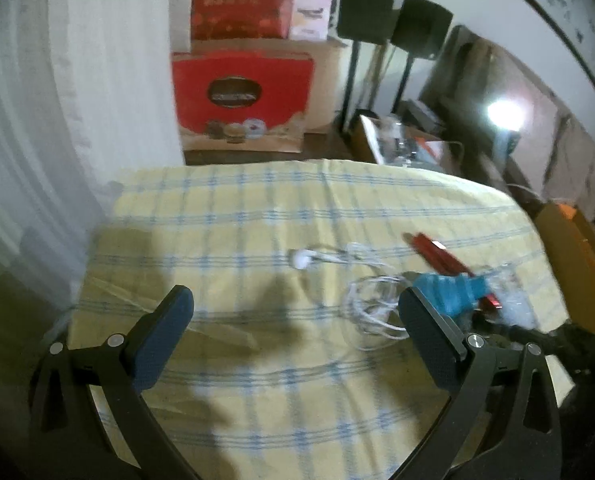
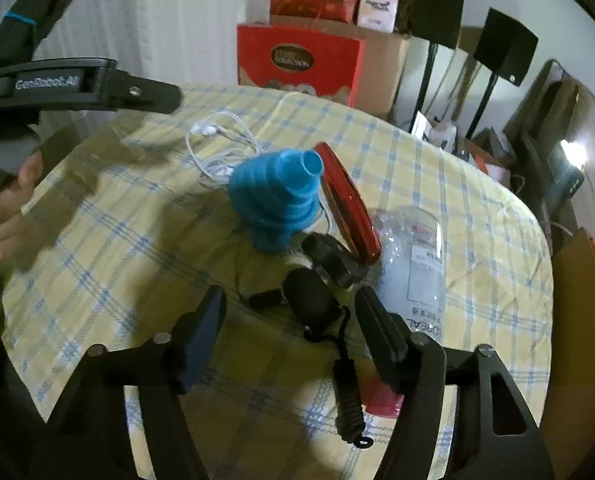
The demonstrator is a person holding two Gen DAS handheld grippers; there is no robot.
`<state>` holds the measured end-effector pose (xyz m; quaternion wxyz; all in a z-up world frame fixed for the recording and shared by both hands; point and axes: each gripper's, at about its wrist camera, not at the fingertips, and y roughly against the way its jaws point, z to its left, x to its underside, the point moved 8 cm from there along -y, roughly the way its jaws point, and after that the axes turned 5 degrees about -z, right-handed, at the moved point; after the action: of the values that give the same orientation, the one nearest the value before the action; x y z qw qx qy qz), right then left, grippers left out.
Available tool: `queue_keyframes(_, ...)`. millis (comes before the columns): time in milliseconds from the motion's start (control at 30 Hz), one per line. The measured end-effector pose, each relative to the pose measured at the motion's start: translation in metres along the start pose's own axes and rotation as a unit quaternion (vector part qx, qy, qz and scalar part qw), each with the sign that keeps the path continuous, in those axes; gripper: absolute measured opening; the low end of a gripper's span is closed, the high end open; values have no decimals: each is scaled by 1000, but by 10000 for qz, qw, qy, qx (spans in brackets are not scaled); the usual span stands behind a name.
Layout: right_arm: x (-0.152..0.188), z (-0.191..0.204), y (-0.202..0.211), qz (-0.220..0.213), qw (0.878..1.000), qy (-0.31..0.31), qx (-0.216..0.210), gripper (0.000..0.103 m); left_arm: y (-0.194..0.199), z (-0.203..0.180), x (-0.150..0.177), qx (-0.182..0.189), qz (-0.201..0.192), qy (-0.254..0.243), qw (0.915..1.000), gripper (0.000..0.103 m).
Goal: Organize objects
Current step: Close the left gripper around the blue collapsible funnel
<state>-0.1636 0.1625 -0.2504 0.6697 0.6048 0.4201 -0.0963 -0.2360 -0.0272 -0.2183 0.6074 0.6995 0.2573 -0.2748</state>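
The right claw stands part open over a black oval thing with a cord, pads not clearly touching it; what that thing is I cannot tell, and a red item hides behind the right finger; the left claw gapes wide and empty above the cloth; both tilt downward; a hand shows at the edge; a blue funnel, red case and earphones lie beyond the right claw.
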Motion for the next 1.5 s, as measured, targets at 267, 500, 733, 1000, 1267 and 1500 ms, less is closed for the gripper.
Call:
queue_keyframes(267,10,-2,-5,153,9997,-182,-81,30,7,9,-4,49,-117,118,9999,102)
queue_keyframes(500,14,-3,18,35,9984,-527,-203,24,12,8,-6,95,-150,146,9997,102)
queue_keyframes(733,0,-21,72,-571,9936,-978,-3,24,13,-22,-3,635,-72,167,9978,102)
queue_keyframes(1000,2,-76,116,-1046,9788,-1641,638,24,1,-94,12,854,-82,-742,9935,102)
queue_keyframes(1267,11,-80,118,-1088,9762,-1809,503,24,-28,-125,33,506,-12,-1436,9883,92)
queue_keyframes(1500,18,-71,105,-982,9770,-1873,278,24,-44,-127,19,911,-207,-1100,9895,75)
